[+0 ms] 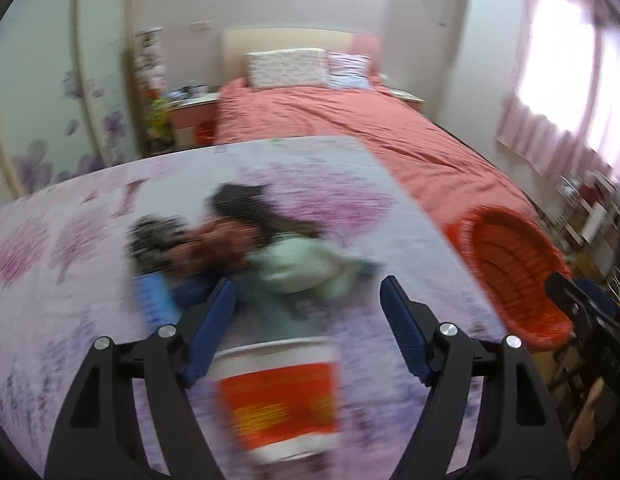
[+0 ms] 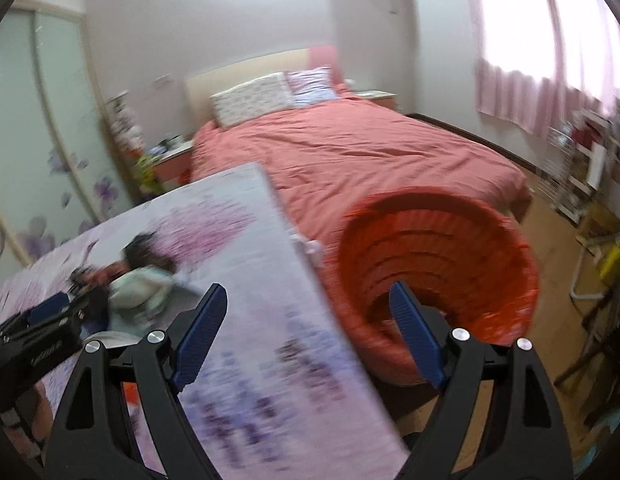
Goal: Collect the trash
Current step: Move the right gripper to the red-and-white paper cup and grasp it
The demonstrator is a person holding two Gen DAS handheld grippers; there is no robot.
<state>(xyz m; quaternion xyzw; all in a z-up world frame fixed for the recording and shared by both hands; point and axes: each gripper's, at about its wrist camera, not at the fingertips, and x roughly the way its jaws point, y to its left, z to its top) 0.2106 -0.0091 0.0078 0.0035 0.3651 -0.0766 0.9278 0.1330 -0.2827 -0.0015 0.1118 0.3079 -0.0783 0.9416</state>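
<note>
Left gripper (image 1: 308, 308) poised, jaws apart and empty, over red-and-white paper cup (image 1: 278, 396) near table's (image 1: 50, 320) front edge, presumably for pickup. Right gripper (image 2: 308, 318) likewise gaping, straddling table's right edge beside orange wastebasket (image 2: 510, 248). Mid-table litter pile (image 1: 246, 248) blurred; items indistinct.

Both the left gripper (image 1: 308, 310) and right gripper (image 2: 306, 316) have black triangular cut-out arms, silver round screws at the joints, and ribbed blue finger pads (image 1: 404, 332).
</note>
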